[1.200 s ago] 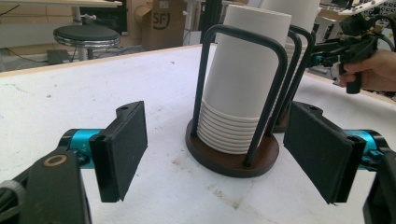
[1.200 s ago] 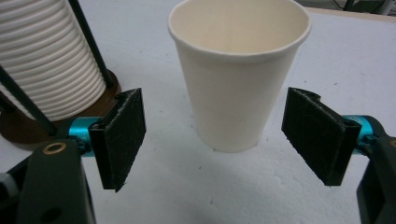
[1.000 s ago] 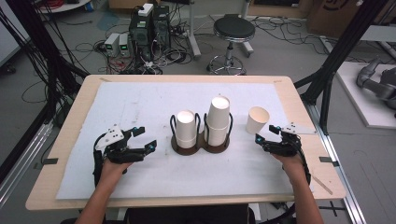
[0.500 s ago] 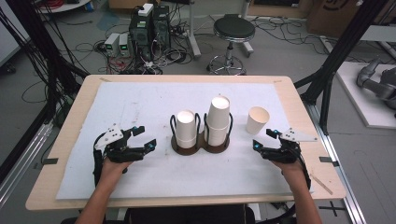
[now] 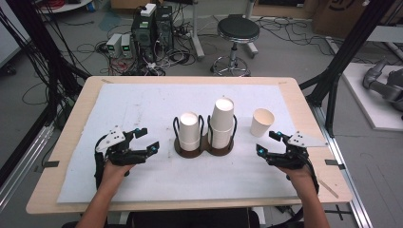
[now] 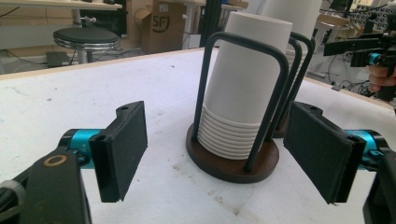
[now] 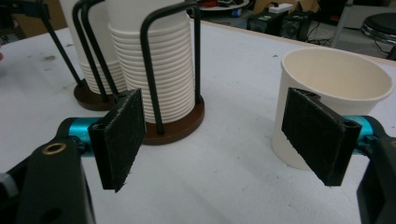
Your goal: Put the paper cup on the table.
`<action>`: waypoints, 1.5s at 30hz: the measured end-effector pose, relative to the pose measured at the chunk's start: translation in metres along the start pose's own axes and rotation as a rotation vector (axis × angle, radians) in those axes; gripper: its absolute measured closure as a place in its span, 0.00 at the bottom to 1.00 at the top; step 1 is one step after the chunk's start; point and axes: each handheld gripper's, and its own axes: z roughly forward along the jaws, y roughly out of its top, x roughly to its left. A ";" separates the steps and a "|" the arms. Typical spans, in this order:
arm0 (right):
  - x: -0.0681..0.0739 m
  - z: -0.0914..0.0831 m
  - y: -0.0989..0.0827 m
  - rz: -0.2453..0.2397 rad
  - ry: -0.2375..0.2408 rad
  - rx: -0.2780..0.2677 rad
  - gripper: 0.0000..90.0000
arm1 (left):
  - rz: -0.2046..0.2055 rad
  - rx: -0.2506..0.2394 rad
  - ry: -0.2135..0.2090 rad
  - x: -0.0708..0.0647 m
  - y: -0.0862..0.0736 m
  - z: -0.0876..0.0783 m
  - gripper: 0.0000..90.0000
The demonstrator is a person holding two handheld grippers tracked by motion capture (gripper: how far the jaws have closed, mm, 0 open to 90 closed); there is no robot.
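Reading the scene for print turns up little: the one legible mark is "SF" on a brown cardboard box (image 6: 161, 25) standing on the floor beyond the table in the left gripper view, and the cups carry no lettering that can be made out. A dark wooden cup holder (image 5: 204, 145) with black wire loops stands at the middle of the white-covered table (image 5: 142, 104); its left well holds a shorter stack of white paper cups (image 5: 189, 131) and its right well a taller stack (image 5: 222, 122). A single paper cup (image 5: 262, 122) stands upright and open-mouthed on the cover just right of the holder, apart from it. The left gripper (image 5: 144, 141) rests low on the table left of the holder, its jaws spread wide with nothing between them, and its own view looks straight at the shorter stack. The right gripper (image 5: 268, 142) sits near the table's right edge, jaws also wide and empty; in its own view the single cup (image 7: 334, 100) stands partly behind the right jaw, not touched. Compared with a second ago, the right gripper has drawn back toward the person and away from the single cup, while the left gripper, the holder and all cups sit where they did.
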 end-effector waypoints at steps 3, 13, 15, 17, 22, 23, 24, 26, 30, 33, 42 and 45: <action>0.005 -0.005 0.004 -0.003 0.021 -0.022 0.25 | 0.002 -0.003 -0.004 -0.002 0.001 -0.001 0.24; 0.013 -0.015 0.020 -0.038 0.049 -0.079 0.25 | 0.006 -0.024 -0.013 -0.004 0.006 -0.001 0.24; 0.015 -0.015 0.020 -0.044 0.055 -0.082 0.25 | 0.007 -0.031 -0.014 -0.006 0.007 -0.001 0.24; 0.016 -0.016 0.021 -0.046 0.060 -0.088 0.25 | 0.015 -0.031 -0.019 -0.007 0.009 -0.001 0.24; 0.022 -0.018 0.025 -0.073 0.076 -0.105 0.25 | 0.029 -0.052 -0.026 -0.011 0.015 -0.003 0.24; 0.023 -0.018 0.026 -0.077 0.075 -0.108 0.25 | 0.033 -0.054 -0.030 -0.012 0.016 -0.004 0.24; 0.024 -0.019 0.027 -0.080 0.078 -0.112 0.25 | 0.033 -0.059 -0.030 -0.013 0.017 -0.004 0.24; 0.025 -0.019 0.028 -0.089 0.081 -0.121 0.25 | 0.040 -0.063 -0.032 -0.014 0.020 -0.006 0.24; 0.029 -0.020 0.031 -0.108 0.098 -0.128 0.25 | 0.052 -0.081 -0.041 -0.017 0.026 -0.010 0.24; 0.033 -0.020 0.032 -0.113 0.106 -0.127 0.25 | 0.055 -0.088 -0.043 -0.018 0.028 -0.012 0.24; 0.032 -0.021 0.032 -0.116 0.094 -0.121 0.25 | 0.051 -0.082 -0.040 -0.016 0.026 -0.010 0.24; 0.031 -0.021 0.031 -0.112 0.093 -0.116 0.25 | 0.048 -0.080 -0.036 -0.016 0.025 -0.010 0.24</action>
